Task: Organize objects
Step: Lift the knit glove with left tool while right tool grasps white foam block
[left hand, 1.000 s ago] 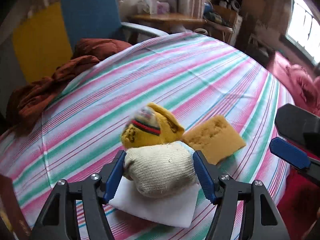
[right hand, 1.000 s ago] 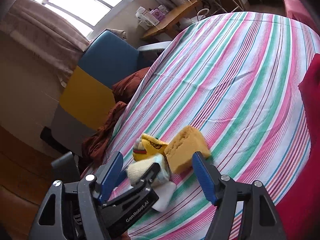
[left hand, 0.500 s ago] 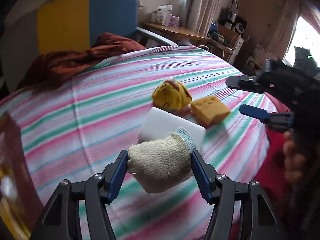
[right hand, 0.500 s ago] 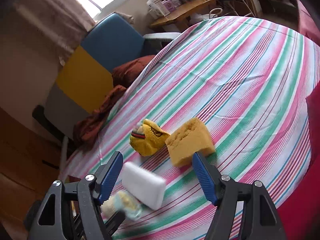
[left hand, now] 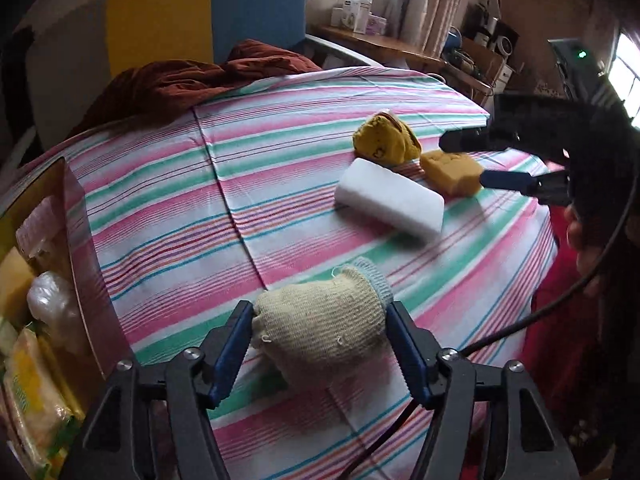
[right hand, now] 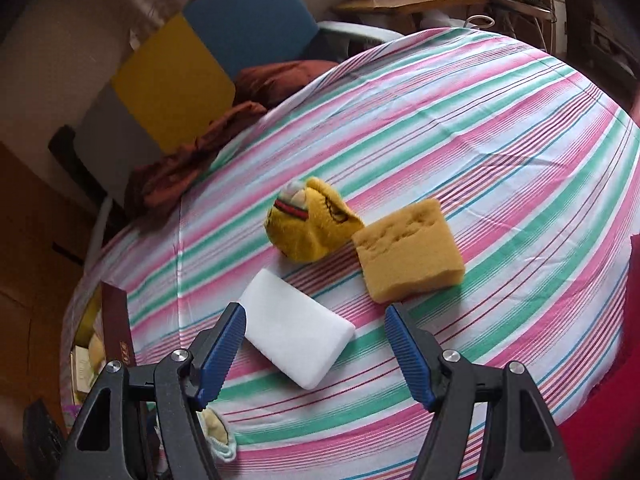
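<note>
My left gripper is shut on a beige rolled sock and holds it above the striped tablecloth. A white foam block, a yellow rolled sock and an orange sponge lie on the cloth. My right gripper is open and empty, over the near end of the white block; it also shows in the left wrist view. A bit of the beige sock shows low left in the right wrist view.
An open box with packets inside stands at the table's left edge, also in the right wrist view. A brown cloth lies at the far edge before a blue and yellow chair. A wooden desk stands behind.
My left gripper has lifted the beige sock off the white block and pulled back left, toward the box. My right gripper has come nearer to the white block and the sponge.
</note>
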